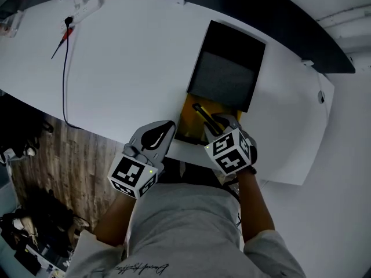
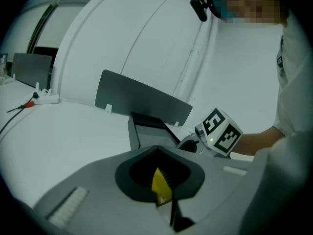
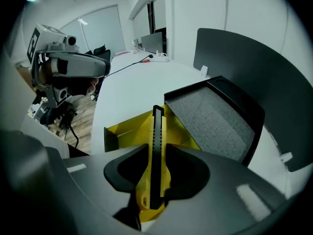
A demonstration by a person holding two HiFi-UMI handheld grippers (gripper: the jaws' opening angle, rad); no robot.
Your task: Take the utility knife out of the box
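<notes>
A yellow box (image 1: 186,116) lies open near the table's front edge, its black lid (image 1: 223,74) with grey foam folded away behind it. My right gripper (image 1: 217,124) is shut on the yellow and black utility knife (image 1: 202,114), tilted down over the box. In the right gripper view the knife (image 3: 155,146) stands lengthwise between the jaws, above the yellow box (image 3: 120,133) and lid (image 3: 215,114). My left gripper (image 1: 166,131) sits at the box's left side. In the left gripper view a thin yellow edge of the box (image 2: 160,184) is pinched between its jaws.
A white table (image 1: 127,68) carries a power strip with a black cable and red clip (image 1: 67,29) at the far left. A dark divider panel (image 1: 290,16) stands behind the box. Wooden floor (image 1: 64,155) lies below the front edge.
</notes>
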